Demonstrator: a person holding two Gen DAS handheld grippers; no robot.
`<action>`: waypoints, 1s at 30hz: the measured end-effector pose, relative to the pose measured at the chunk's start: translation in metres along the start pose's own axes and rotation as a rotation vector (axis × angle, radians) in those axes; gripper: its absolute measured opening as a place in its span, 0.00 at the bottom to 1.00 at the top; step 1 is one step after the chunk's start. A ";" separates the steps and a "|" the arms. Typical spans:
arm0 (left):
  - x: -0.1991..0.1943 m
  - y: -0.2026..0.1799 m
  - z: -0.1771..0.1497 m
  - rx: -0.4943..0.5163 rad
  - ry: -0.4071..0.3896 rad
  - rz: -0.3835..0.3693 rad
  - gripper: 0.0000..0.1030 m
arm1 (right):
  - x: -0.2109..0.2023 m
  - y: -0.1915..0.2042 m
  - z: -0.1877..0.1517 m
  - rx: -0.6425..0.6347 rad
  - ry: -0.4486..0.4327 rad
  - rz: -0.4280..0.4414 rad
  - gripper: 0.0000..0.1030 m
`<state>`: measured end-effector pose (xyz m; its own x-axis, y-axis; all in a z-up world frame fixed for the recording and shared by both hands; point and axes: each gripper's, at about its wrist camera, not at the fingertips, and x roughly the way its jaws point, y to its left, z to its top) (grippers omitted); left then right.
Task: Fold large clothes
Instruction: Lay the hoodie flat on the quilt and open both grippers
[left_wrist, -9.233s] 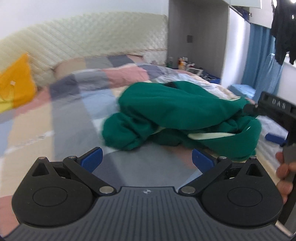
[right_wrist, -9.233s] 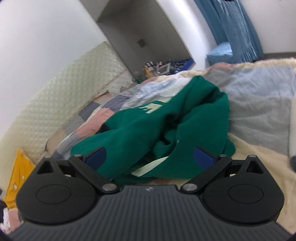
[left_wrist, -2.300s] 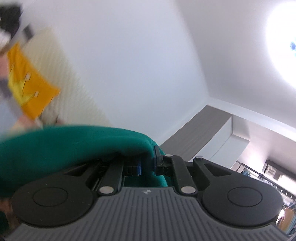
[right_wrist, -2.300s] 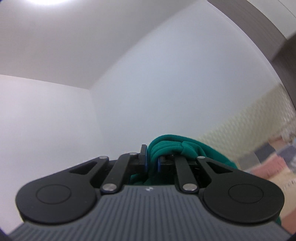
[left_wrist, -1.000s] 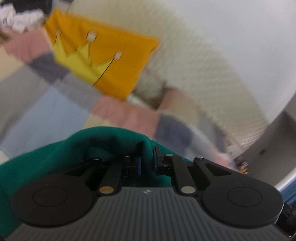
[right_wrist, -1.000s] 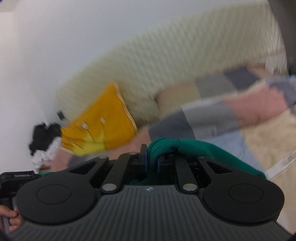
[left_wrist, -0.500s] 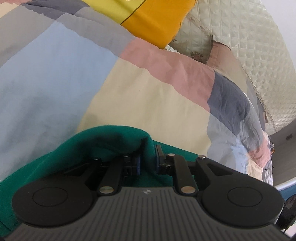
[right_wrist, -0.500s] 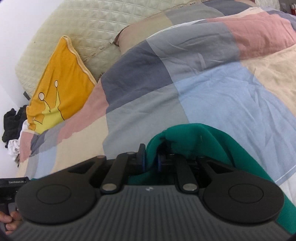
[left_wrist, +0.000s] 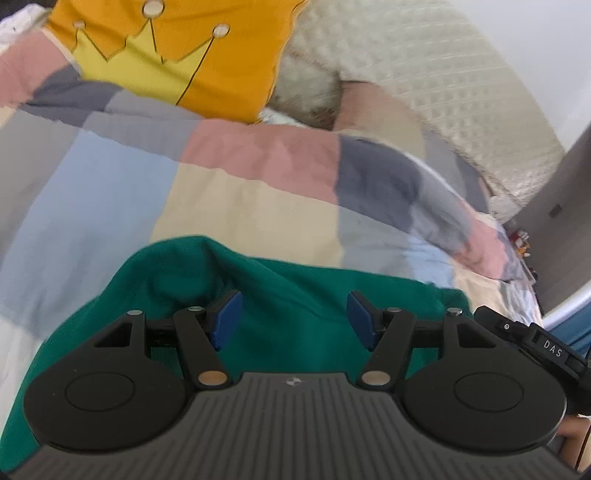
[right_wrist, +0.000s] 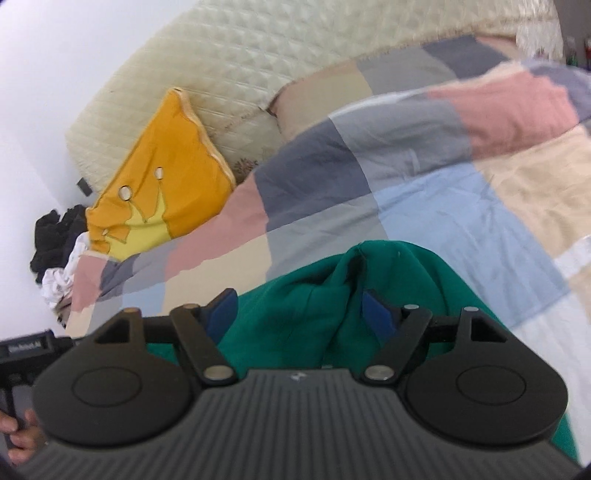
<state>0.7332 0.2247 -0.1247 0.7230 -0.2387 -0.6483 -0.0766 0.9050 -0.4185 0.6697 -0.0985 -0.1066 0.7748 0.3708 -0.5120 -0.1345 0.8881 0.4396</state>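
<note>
A bed (left_wrist: 240, 206) covered by a patchwork quilt carries the green garment (left_wrist: 295, 288), which lies spread on the quilt just in front of both claws, its far edge running across the foot of each view. The left claw (left_wrist: 293, 314) and the right claw (right_wrist: 299, 314) have just been opening: the jaws of each stand wide apart, the cloth lies between and beneath them, and neither presses on it, so the garment appears released. Judged from this, the laying-out step looks done while the folding proper is left; no crease or doubled layer can be confirmed. A yellow cushion (right_wrist: 162, 184) with a crown motif leans at the quilted headboard (right_wrist: 240, 74), well apart from the garment. Hidden: most of the garment sits behind the claw bodies, so its sleeves, hem and overall shape cannot be made out. A small dark heap (right_wrist: 55, 236) beside the cushion is too blurred to identify.
</note>
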 end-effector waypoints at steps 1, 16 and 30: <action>-0.014 -0.005 -0.005 0.011 -0.007 0.000 0.66 | -0.014 0.004 -0.003 -0.018 -0.008 0.001 0.74; -0.242 -0.056 -0.142 0.171 -0.096 -0.028 0.66 | -0.241 0.067 -0.091 -0.187 -0.129 -0.019 0.74; -0.348 -0.031 -0.233 0.222 -0.071 0.016 0.66 | -0.329 0.066 -0.201 -0.245 -0.163 -0.022 0.74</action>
<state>0.3239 0.1974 -0.0347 0.7701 -0.2057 -0.6039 0.0589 0.9655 -0.2538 0.2820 -0.1071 -0.0576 0.8654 0.3203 -0.3853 -0.2470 0.9418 0.2282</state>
